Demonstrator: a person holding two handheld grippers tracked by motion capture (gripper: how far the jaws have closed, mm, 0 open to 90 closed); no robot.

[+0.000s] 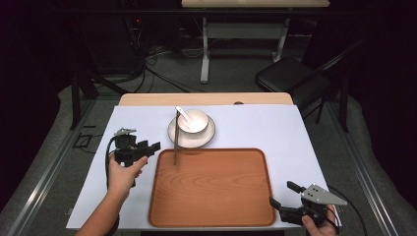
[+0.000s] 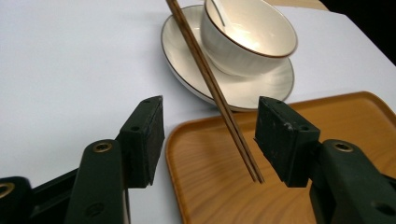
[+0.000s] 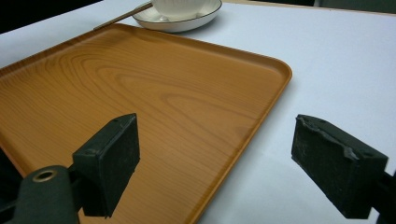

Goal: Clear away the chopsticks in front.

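Your left hand holds left gripper forward, jaws spread wide, forearm angled in from below. Your right hand grips right gripper low, jaws parted.

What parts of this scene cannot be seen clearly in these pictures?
- Bowl: the right gripper view's top edge cuts off its rim.
- Spoon: in the left gripper view, the bowl wall hides its lower end.
- Chopsticks: the same view's top edge cuts off their far ends.

A dark room surrounds the white-covered table, with grey carpet floor, a black chair, tangled cables, and another desk's leg behind.
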